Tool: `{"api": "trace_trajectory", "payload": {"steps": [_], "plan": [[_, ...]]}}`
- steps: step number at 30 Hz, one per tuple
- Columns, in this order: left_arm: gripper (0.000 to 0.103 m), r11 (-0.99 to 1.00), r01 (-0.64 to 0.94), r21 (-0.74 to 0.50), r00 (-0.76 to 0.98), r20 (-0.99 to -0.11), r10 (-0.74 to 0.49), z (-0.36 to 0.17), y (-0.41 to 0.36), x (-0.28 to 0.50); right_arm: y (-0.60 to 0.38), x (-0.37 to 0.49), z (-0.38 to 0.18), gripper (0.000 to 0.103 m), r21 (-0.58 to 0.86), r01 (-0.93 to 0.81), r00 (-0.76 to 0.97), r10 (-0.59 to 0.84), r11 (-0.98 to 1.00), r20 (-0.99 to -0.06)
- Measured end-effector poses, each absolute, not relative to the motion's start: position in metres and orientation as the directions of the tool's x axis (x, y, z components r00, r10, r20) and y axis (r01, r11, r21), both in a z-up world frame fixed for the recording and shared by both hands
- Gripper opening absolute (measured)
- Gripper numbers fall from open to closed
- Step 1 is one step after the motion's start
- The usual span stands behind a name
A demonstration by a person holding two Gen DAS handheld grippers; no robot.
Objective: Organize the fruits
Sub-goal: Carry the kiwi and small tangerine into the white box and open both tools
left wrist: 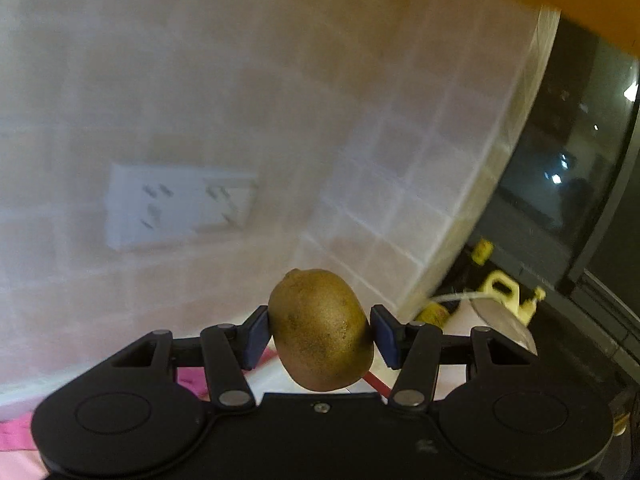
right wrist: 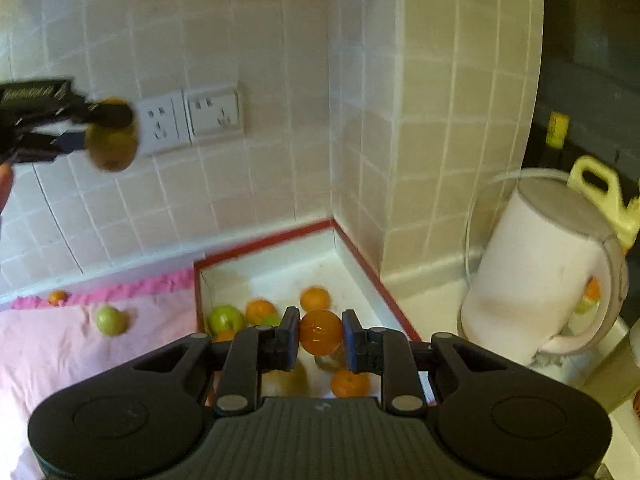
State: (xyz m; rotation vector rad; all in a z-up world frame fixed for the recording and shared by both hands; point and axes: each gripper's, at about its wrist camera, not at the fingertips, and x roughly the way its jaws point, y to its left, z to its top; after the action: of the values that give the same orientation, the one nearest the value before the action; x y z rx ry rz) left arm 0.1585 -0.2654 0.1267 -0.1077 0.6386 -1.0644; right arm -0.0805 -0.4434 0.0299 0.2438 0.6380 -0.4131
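Observation:
My left gripper (left wrist: 320, 332) is shut on a brown kiwi (left wrist: 322, 330) and holds it high in front of the tiled wall; it also shows in the right wrist view (right wrist: 108, 136) at upper left. My right gripper (right wrist: 320, 334) is shut on a small orange (right wrist: 321, 332) above a white tray with a red rim (right wrist: 376, 276). The tray holds several oranges (right wrist: 315, 298) and a green apple (right wrist: 225, 319). A green apple (right wrist: 111, 320) and a small orange (right wrist: 57, 297) lie on the pink cloth (right wrist: 80, 360) to the left.
A white electric kettle (right wrist: 540, 272) stands to the right of the tray, with a yellow jug (right wrist: 608, 196) behind it. Wall sockets (right wrist: 192, 120) sit on the tiled wall. A tiled corner pillar (right wrist: 440, 140) stands behind the tray. A dark window (left wrist: 568, 160) is at right.

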Motion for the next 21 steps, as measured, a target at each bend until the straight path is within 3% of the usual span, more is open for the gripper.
{"api": "trace_trajectory", "payload": {"steps": [8,11,12,13,21], "plan": [[0.065,0.521,0.754,-0.401,0.187,-0.629,-0.755,0.033,-0.362,0.18,-0.453,-0.049,-0.03,0.024,0.097,0.392,0.626,-0.188,0.915,-0.757],[0.054,0.535,0.726,-0.432,0.149,-0.661,-0.736,0.004,-0.38,0.194,-0.454,-0.037,-0.047,0.024,0.124,0.374,0.595,-0.135,0.919,-0.792],[0.033,0.527,0.714,-0.462,0.124,-0.657,-0.744,-0.003,-0.383,0.198,-0.454,-0.034,-0.051,0.024,0.125,0.367,0.588,-0.126,0.922,-0.799],[0.025,0.516,0.7,-0.493,0.099,-0.649,-0.754,-0.009,-0.386,0.202,-0.453,-0.032,-0.054,0.024,0.117,0.36,0.581,-0.124,0.926,-0.804],[0.023,0.596,0.651,-0.47,0.131,-0.704,-0.698,-0.046,-0.387,0.226,-0.452,-0.018,-0.078,0.024,0.116,0.33,0.544,-0.089,0.937,-0.834]]}}
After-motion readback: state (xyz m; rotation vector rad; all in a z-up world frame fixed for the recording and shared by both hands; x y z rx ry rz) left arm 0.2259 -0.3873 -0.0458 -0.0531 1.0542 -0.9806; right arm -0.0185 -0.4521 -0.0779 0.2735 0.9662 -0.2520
